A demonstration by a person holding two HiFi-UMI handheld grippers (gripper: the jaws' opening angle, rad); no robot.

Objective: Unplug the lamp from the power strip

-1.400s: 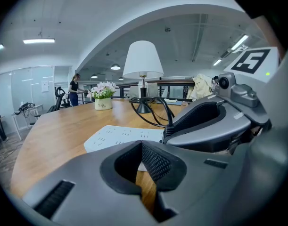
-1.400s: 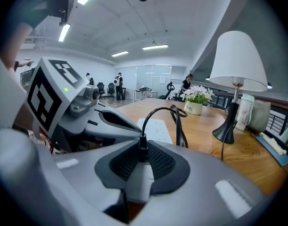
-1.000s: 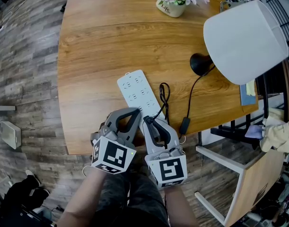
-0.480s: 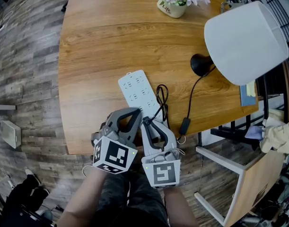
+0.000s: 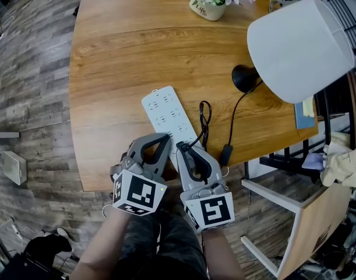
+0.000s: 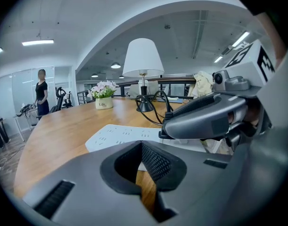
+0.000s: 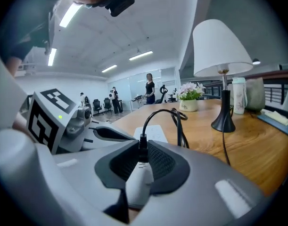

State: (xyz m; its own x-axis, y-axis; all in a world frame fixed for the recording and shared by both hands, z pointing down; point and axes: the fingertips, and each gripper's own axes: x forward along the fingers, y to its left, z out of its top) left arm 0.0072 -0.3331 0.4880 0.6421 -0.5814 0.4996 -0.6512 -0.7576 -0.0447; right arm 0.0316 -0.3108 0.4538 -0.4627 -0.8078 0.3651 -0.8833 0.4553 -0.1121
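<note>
The right gripper point(image 7: 140, 160) has its jaws clamped on a white plug point(image 7: 138, 180), and a black cord point(image 7: 155, 113) rises straight out of the plug's far end. Just to its left, the left gripper point(image 6: 140, 149) has its pads pressed together with nothing between them, only bare wood showing below. Both sit at the near edge of the wooden table point(image 5: 119, 57). They are at the near end of the white power strip point(image 5: 166, 112), which lies flat and angled away to the left. The right gripper's body covers that end, so I cannot tell whether the plug sits in a socket. Beside the strip the cord makes a small loop, then passes an inline switch point(image 5: 225, 154) near the table's edge. From there it climbs to the lamp's black base point(image 5: 245, 77), which stands under a wide white shade point(image 5: 300, 48) that hides the table's right corner. Further off is a pot of pink flowers point(image 5: 210, 4). A white-framed chair point(image 5: 282, 209) stands off the table's right side, and a person point(image 6: 40, 91) stands far back in the room.
</note>
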